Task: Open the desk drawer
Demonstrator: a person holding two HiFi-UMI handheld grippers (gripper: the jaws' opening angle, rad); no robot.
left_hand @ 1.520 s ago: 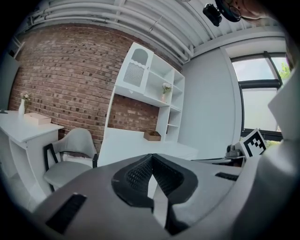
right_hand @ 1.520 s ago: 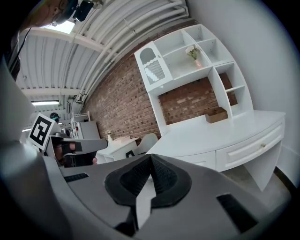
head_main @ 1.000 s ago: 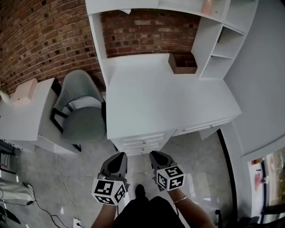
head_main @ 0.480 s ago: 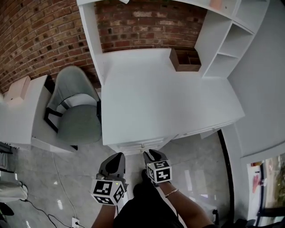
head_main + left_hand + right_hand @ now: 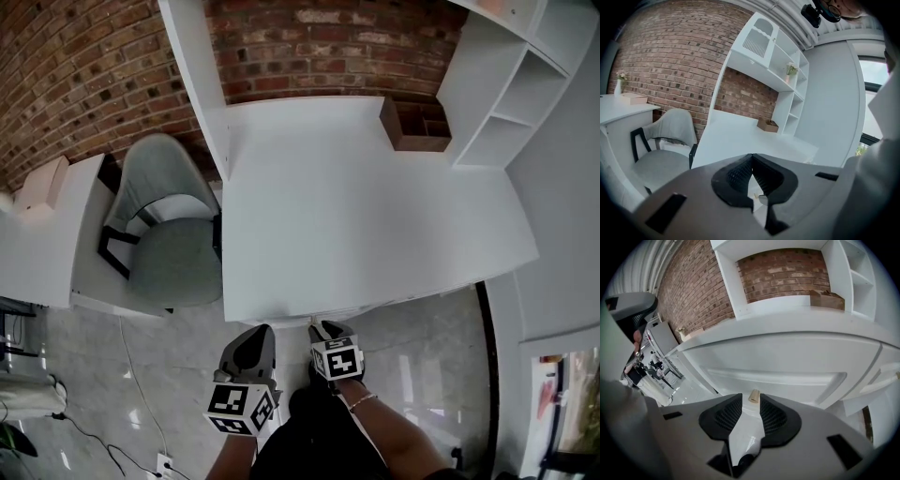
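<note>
**Lining up on the drawer knob**

The white worktop [image 5: 375, 206] overhangs the closed drawer [image 5: 787, 369] under its front edge. The right gripper [image 5: 751, 402] has its jaws opening, with the small knob [image 5: 753, 395] between their tips, unpinched. Next I judge: close, then pull. The left gripper [image 5: 752, 157] has its jaws pressed together, empty.

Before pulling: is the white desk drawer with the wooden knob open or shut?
Shut: the white drawer front sits flush with the white desk.
</note>
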